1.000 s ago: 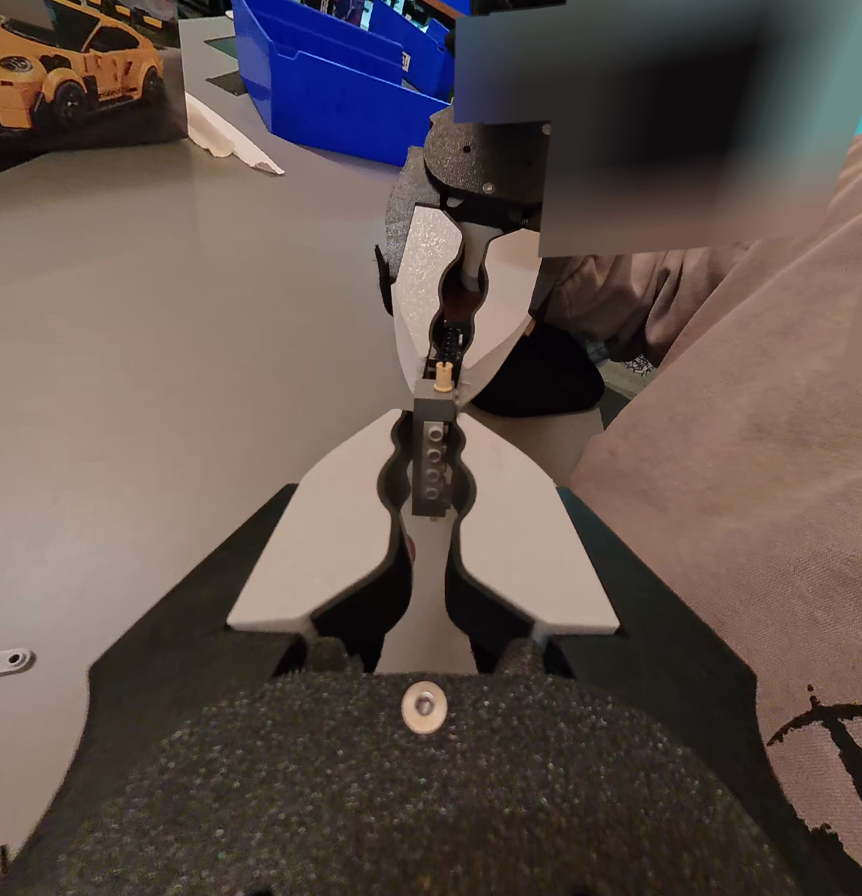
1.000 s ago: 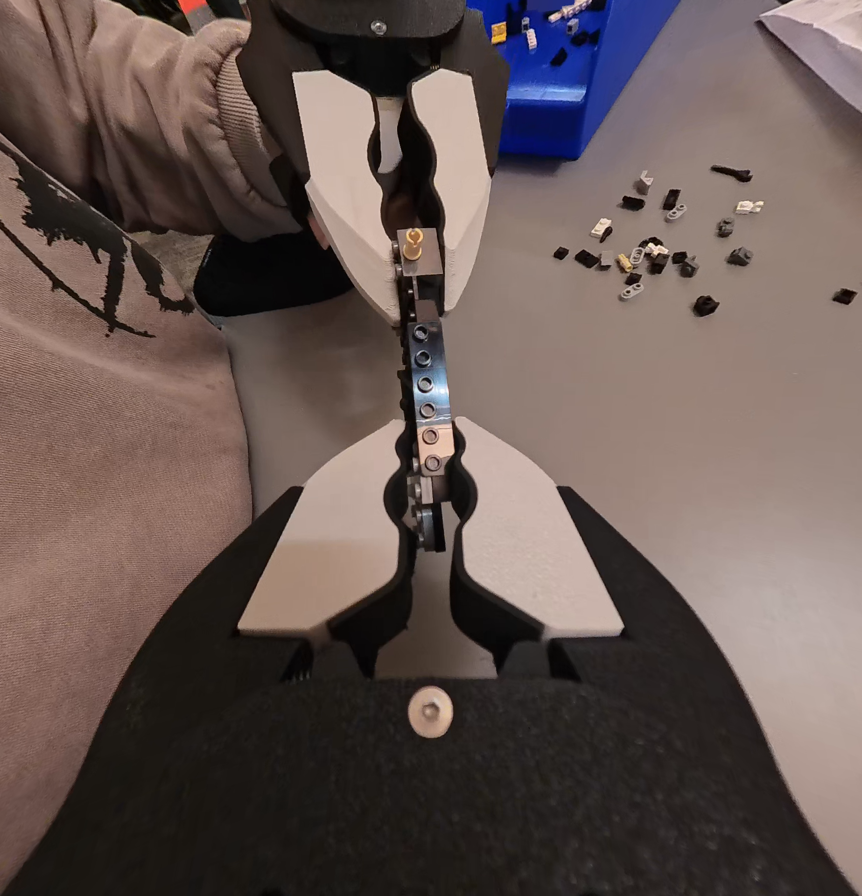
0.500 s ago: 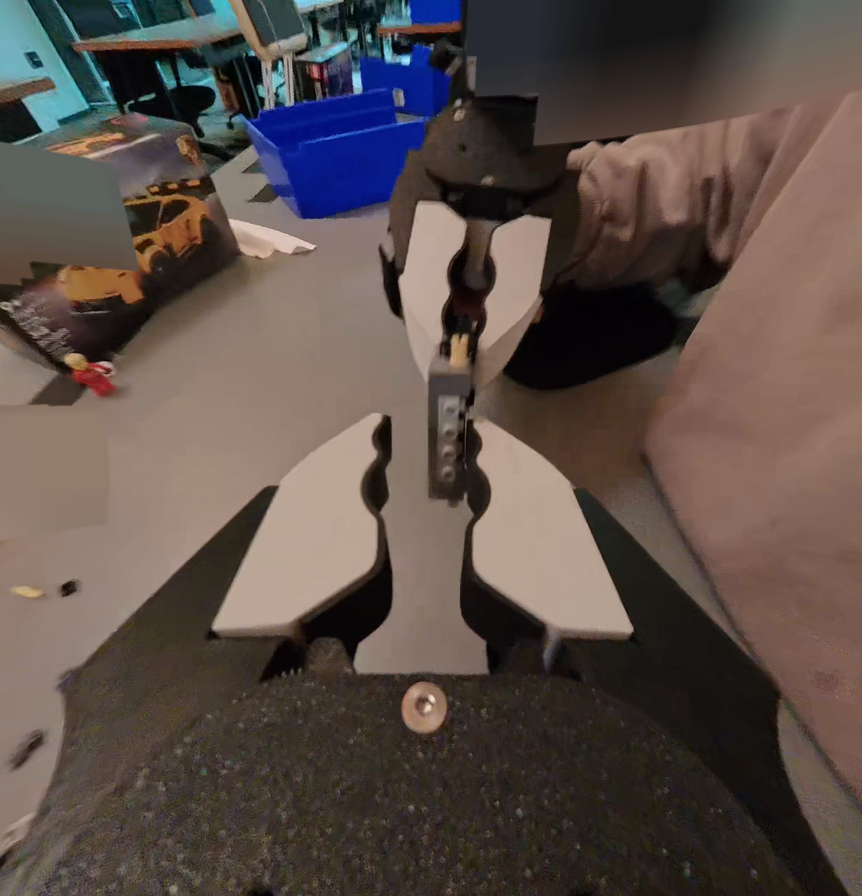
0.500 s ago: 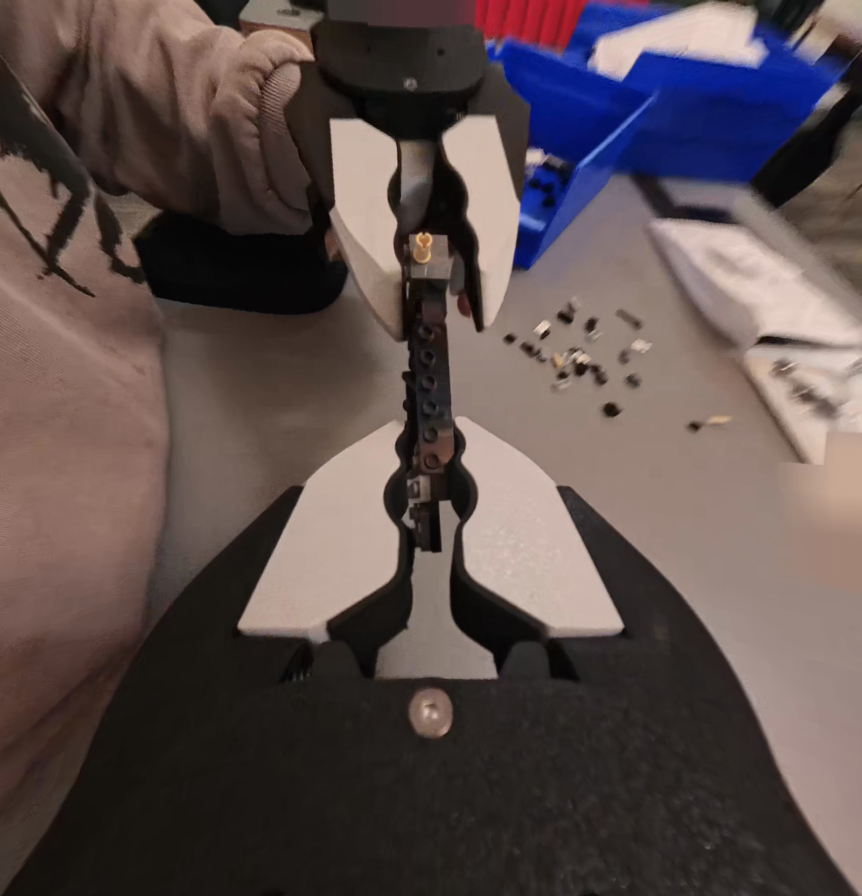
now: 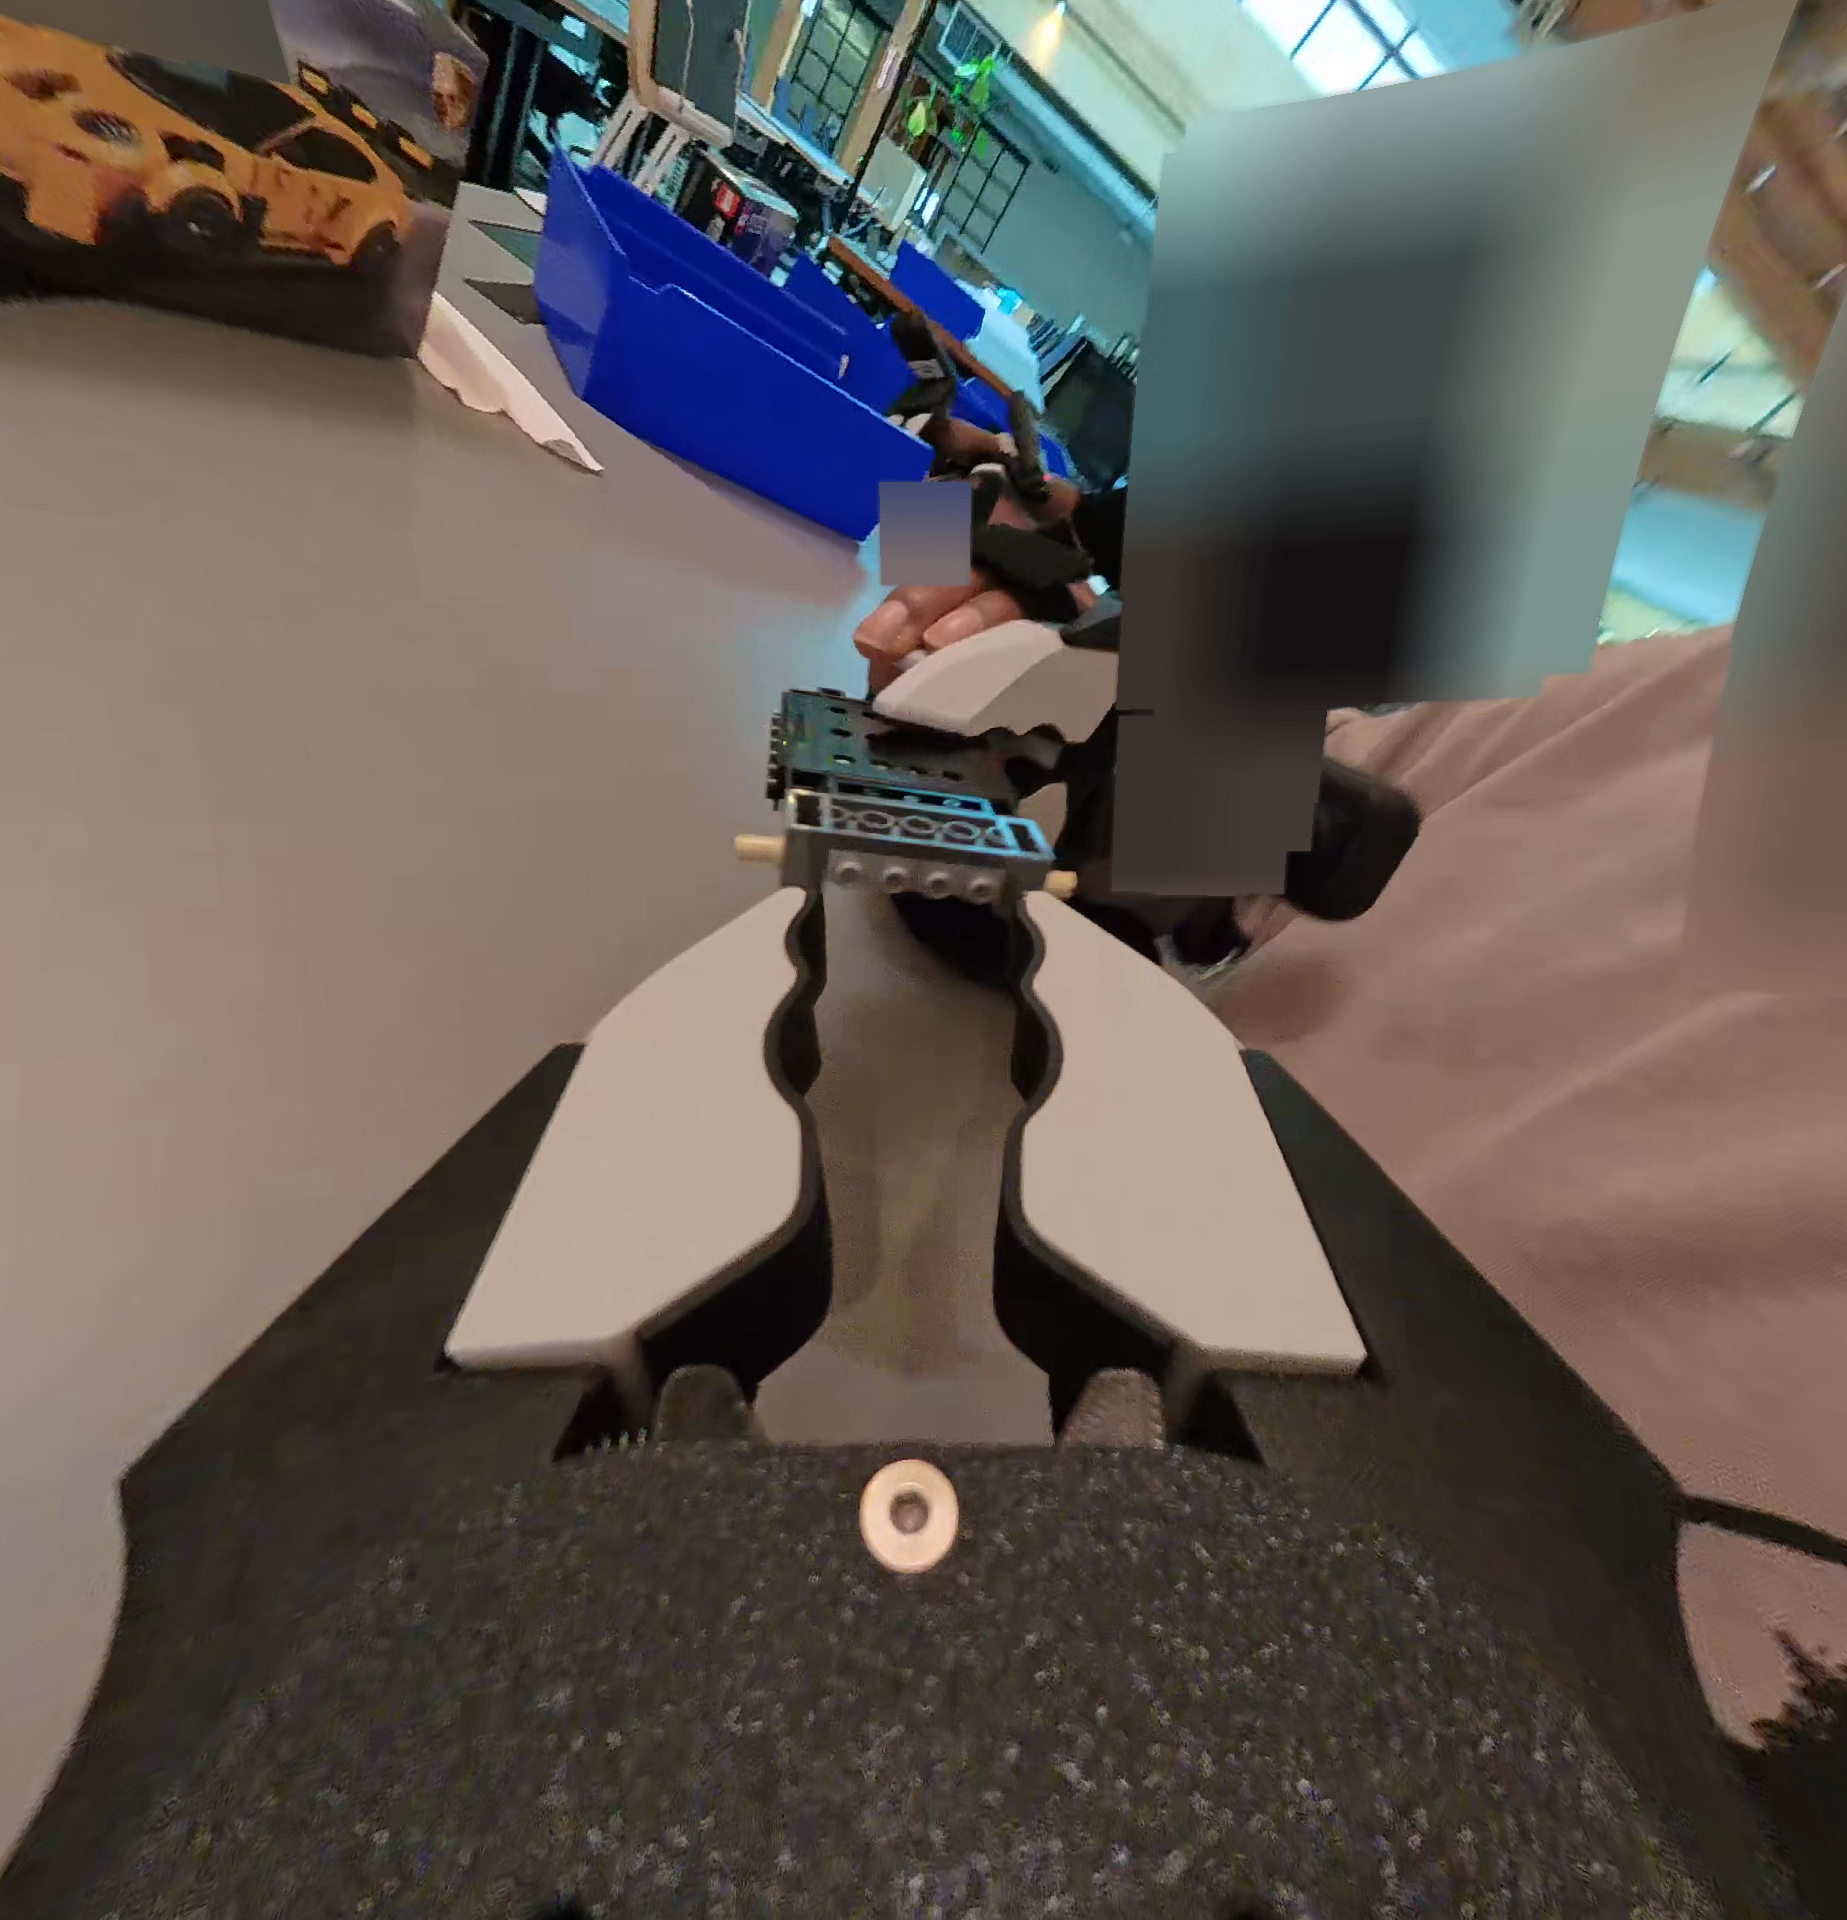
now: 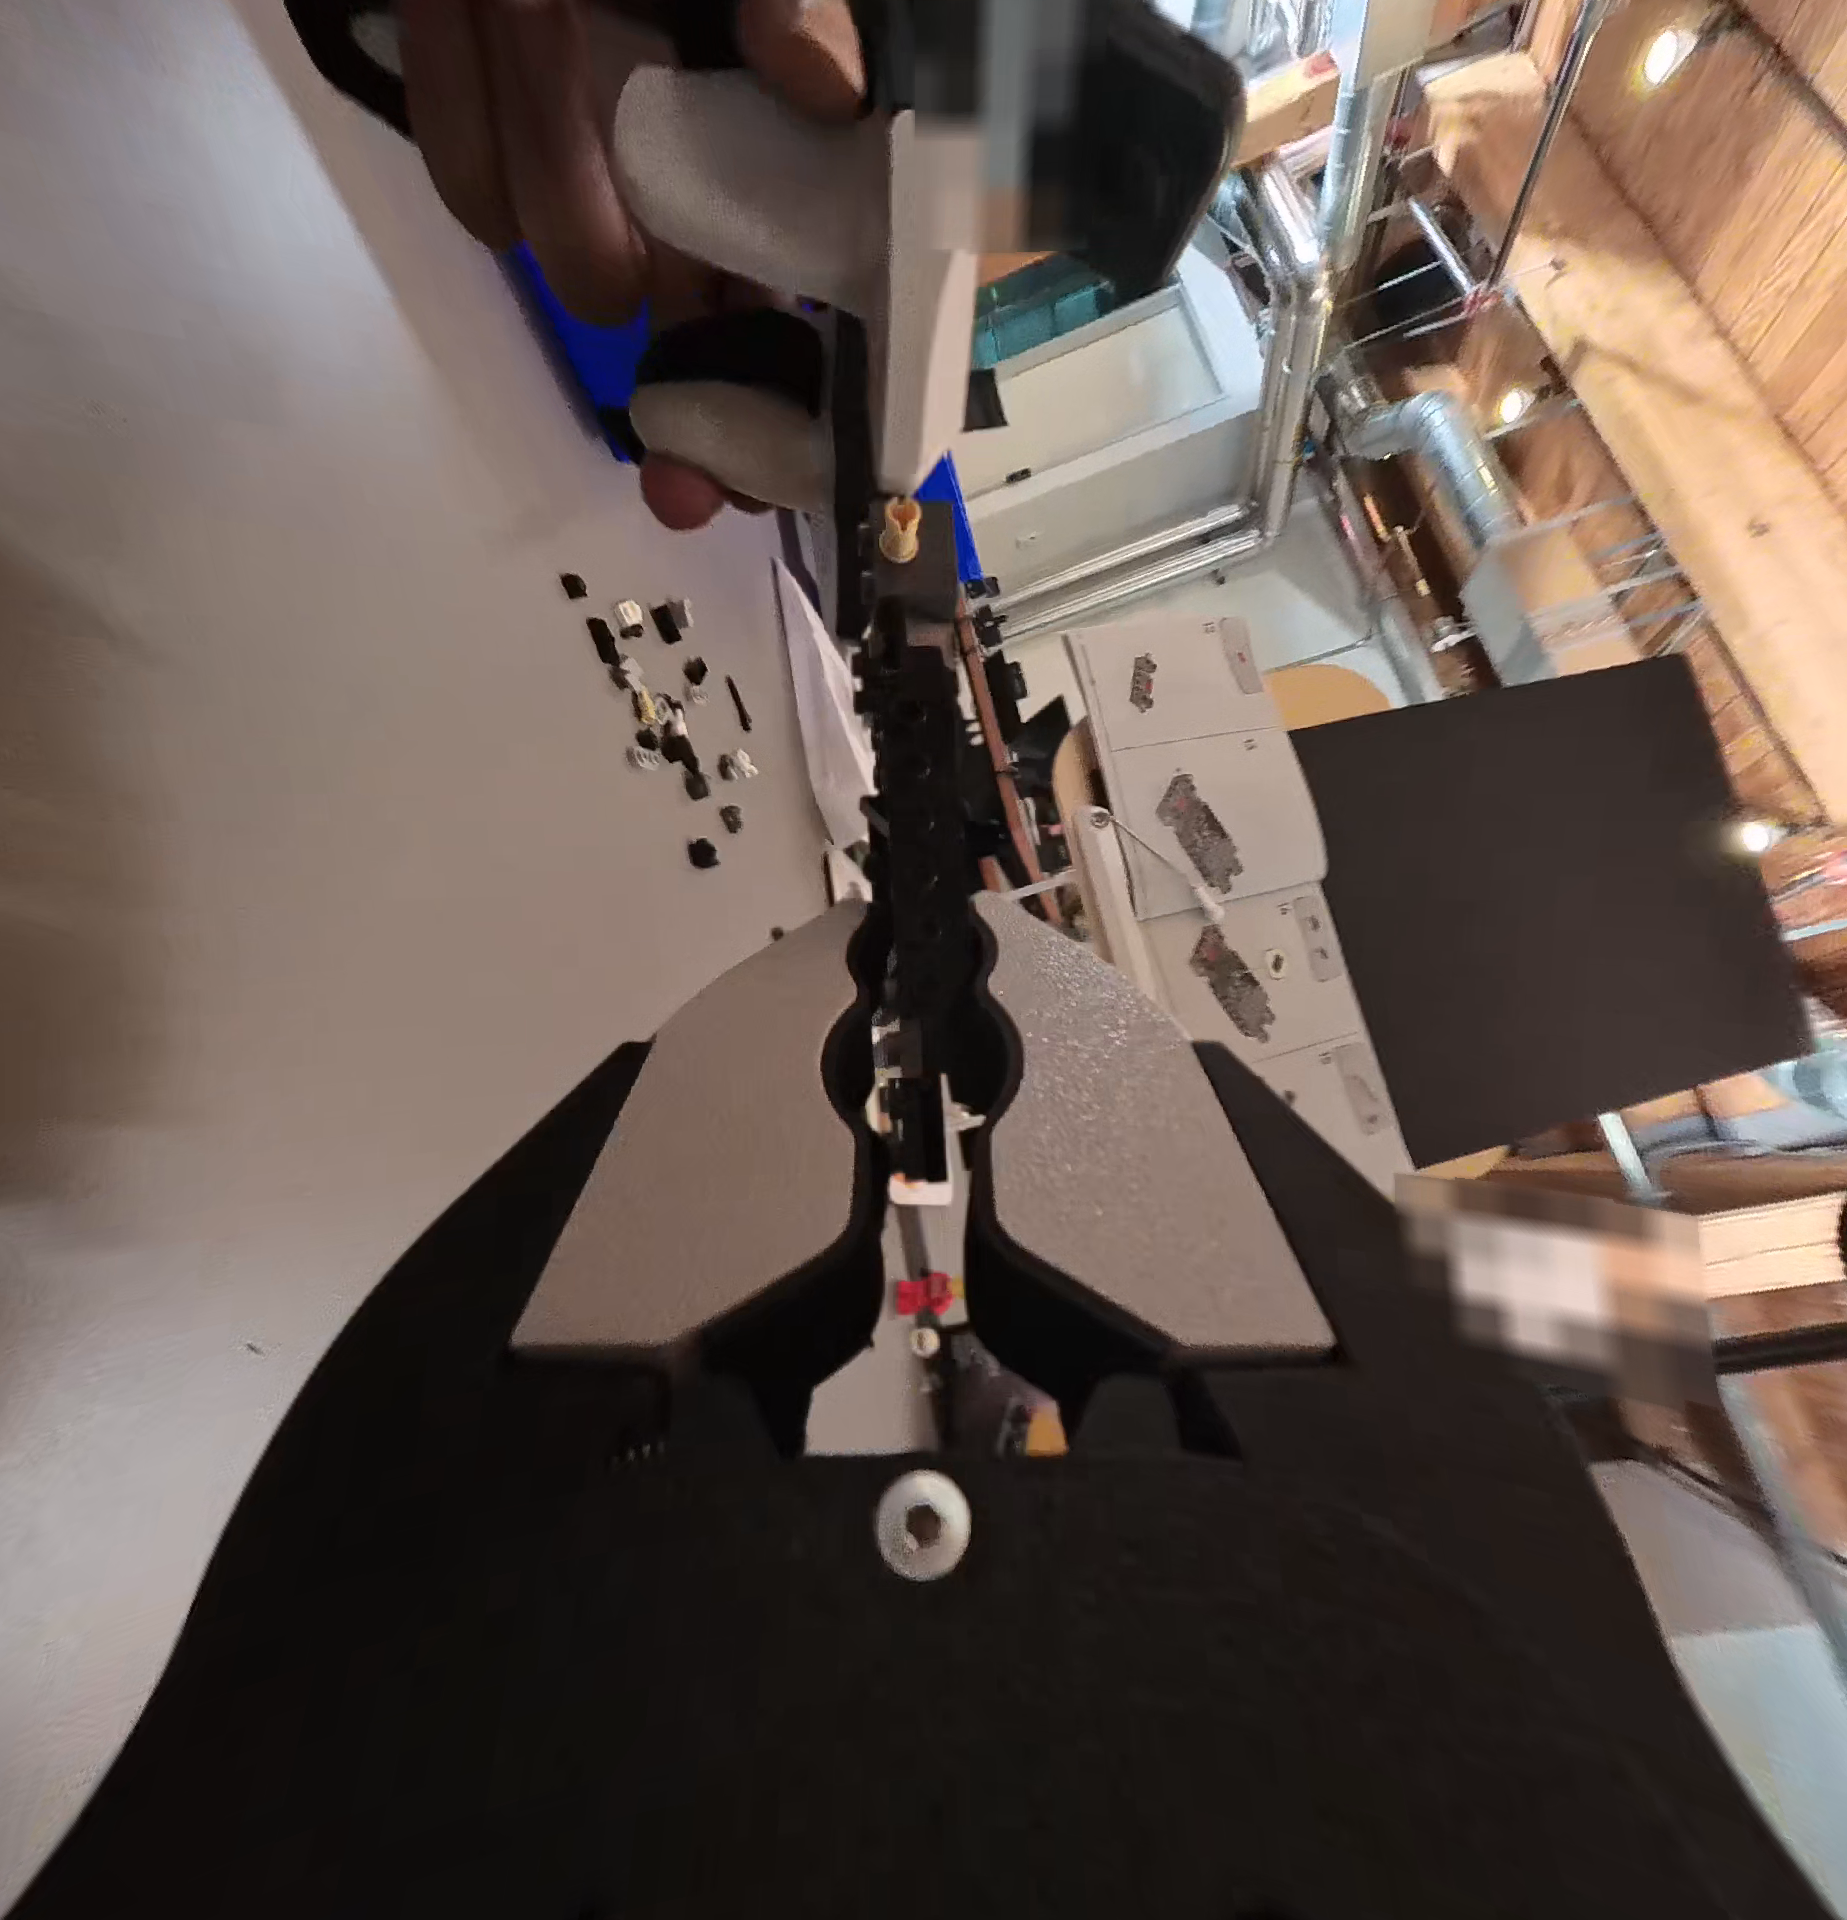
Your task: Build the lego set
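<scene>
Blue bin (image 5: 732,353) on table; contents hidden

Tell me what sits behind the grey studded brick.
Behind the grey studded brick is a black plate assembly, gripped by the right tool. Its far end is hidden by blur.

A smooth grey tabletop (image 5: 275,727) fills the foreground; beyond it stand tall glazed windows (image 5: 960,156) (bright daylight), a brown wood-slat wall (image 6: 1677,312) and silver metal ducts (image 6: 1418,436).
</scene>
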Demonstrator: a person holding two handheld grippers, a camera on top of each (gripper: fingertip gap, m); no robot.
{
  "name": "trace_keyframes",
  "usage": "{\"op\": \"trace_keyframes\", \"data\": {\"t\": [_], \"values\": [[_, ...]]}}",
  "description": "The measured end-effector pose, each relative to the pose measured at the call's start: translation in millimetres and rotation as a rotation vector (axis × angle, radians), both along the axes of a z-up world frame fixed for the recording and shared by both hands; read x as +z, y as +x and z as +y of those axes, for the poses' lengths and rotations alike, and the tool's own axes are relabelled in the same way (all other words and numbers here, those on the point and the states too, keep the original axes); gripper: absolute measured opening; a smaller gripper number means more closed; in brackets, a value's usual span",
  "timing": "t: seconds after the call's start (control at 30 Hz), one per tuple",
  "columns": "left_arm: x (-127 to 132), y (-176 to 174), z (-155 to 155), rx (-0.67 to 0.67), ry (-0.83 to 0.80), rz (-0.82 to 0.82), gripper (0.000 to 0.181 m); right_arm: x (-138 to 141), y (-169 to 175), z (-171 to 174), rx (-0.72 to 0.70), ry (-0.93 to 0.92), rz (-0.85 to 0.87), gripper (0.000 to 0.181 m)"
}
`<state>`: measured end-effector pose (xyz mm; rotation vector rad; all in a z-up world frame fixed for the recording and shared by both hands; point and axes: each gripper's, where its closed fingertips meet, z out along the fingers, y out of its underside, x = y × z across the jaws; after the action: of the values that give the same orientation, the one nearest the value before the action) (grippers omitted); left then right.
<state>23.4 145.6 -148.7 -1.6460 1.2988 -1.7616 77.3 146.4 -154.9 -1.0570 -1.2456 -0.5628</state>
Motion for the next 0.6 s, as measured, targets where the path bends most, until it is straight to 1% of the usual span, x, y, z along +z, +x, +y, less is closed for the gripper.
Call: {"op": "trace_keyframes", "data": {"t": [0.17, 0.23, 0.33, 0.47, 0.53, 0.6], "values": [[3, 4, 2, -0.026, -0.240, -0.012, 0.030, 1, 3, 2, -0.019, 0.059, -0.054, 0.012], [-1, 6, 5, -0.013, -0.268, 0.005, 0.029, 0, 4, 2, -0.020, 0.062, -0.057, 0.013], [-8, 6, 6, -0.004, -0.214, 0.025, 0.029, -3, 5, 4, -0.021, 0.016, -0.004, 0.013], [-15, 5, 13, 0.054, -0.028, 0.048, 0.031, -12, 9, 8, 0.029, -0.279, 0.264, 0.013], [-16, 7, 18, 0.084, 0.053, 0.048, 0.033, -19, 7, 8, 0.074, -0.530, 0.434, 0.012], [-19, 11, 19, 0.089, 0.124, 0.055, 0.037, -20, 0, 3, 0.156, -0.800, 0.606, 0.013]]}}
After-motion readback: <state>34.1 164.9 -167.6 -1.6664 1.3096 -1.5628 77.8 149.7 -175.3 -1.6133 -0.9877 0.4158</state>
